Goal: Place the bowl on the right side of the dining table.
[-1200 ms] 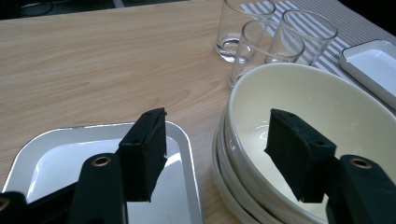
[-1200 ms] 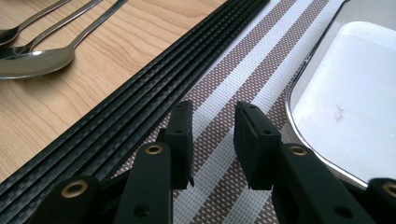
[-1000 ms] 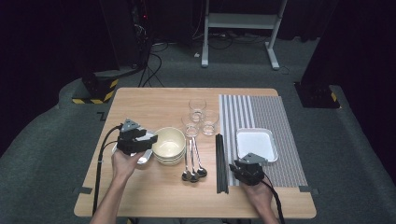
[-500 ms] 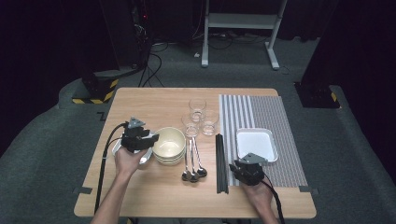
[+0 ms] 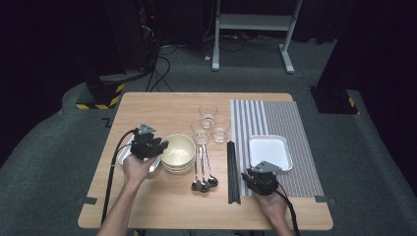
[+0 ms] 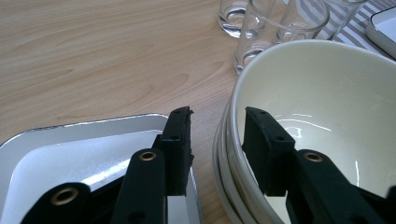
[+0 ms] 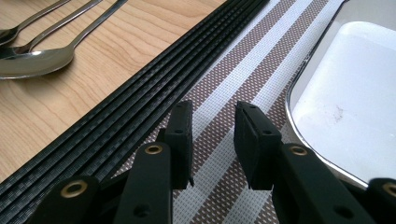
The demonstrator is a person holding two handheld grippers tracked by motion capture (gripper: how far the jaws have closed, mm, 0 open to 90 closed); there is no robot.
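- Your left gripper (image 6: 215, 135) straddles the near-left rim of the top bowl (image 6: 322, 112): one jaw outside, one inside. The jaws have just been closing, yet a gap shows on both sides of the rim, so no grip.
- That bowl tops a nested stack of bowls (image 5: 178, 153) left of the table's centre, touching or just beside the small tray (image 6: 70, 154) near the left edge.
- Risk: the outer jaw sits right above the tray's rim. Close lower and you may pinch or nudge the tray too.
- Risk: a thin, glossy rim held at one point could tilt or slip; the bowl under it may cling and come up.
- Risk: the glasses (image 5: 208, 123) stand just beyond the stack; a forward push could knock them.
- Your right gripper (image 7: 212, 135) rests partly open, holding nothing, over the striped mat (image 7: 224, 88) near the front edge, between the black chopsticks (image 7: 140, 88) and the white tray (image 7: 355, 98).
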